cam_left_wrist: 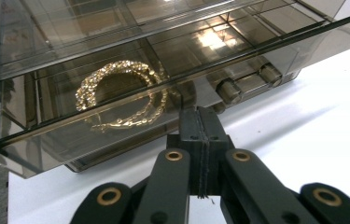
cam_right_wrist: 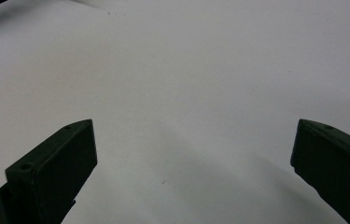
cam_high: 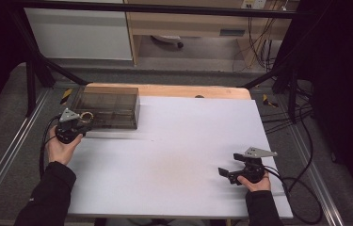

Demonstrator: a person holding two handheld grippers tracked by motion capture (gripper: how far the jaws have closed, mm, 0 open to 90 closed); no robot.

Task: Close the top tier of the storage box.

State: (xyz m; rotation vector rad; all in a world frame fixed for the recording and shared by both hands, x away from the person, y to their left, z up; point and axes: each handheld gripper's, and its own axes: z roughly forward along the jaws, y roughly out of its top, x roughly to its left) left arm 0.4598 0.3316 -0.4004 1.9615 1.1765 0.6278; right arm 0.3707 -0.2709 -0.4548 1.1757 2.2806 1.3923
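Left gripper: held in the person's left hand at the near-left corner of the box; its two black jaws are pressed flat together with nothing between them, tips right at the front face of the drawer, whether touching it I cannot tell.

Smoky plastic box: a see-through, brown-tinted organiser with compartments, sitting at the far-left part of the white table top, its back along the wooden edge.

Drawer: the low drawer level in the box; from the left gripper view its front stands just ahead of the closed jaws, with two small round knobs off to the right of them.

Gold bracelet: a sparkly, beaded ring lying inside the left compartment of the drawer, behind the tinted wall; from above it glints just beside the gripper.

Right gripper: held in the right hand near the front right of the table, well apart from the box; its jaws stand wide apart over bare white surface, holding nothing.
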